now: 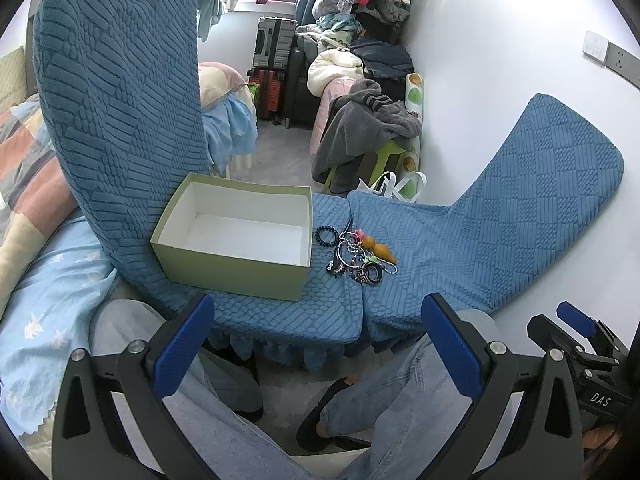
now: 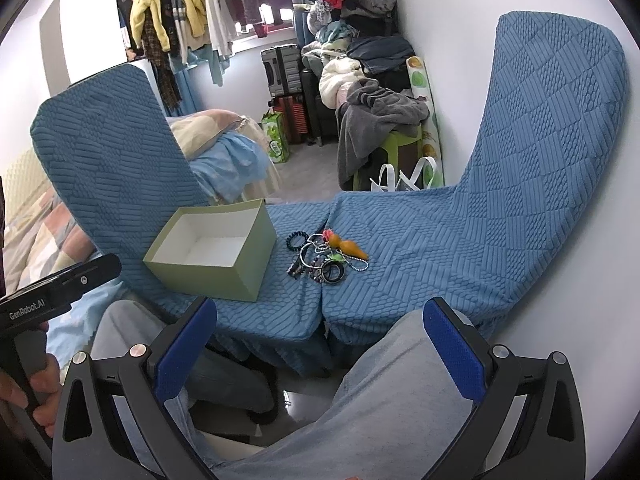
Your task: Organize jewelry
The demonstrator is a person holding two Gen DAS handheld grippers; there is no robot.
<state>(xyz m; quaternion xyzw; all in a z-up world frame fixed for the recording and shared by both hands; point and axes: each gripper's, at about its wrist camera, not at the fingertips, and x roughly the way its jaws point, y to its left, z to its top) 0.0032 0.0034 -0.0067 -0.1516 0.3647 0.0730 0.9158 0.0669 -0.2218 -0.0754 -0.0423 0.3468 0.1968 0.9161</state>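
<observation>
I hold my left hand-held gripper and right hand-held gripper low over my knees, both with fingers spread wide and nothing between them. Beyond them, on the blue chair seats, the jewelry pile lies tangled, just right of the green box, which stands open.

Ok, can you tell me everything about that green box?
The box is a plain rectangle with pale green outer walls and a white inside, and it looks like cardboard. It has no lid on and nothing in it. It stands upright on the blue chair cover, close against the covered chair back on its left. The jewelry pile lies just to its right, not touching it. Neither gripper touches it.
</observation>
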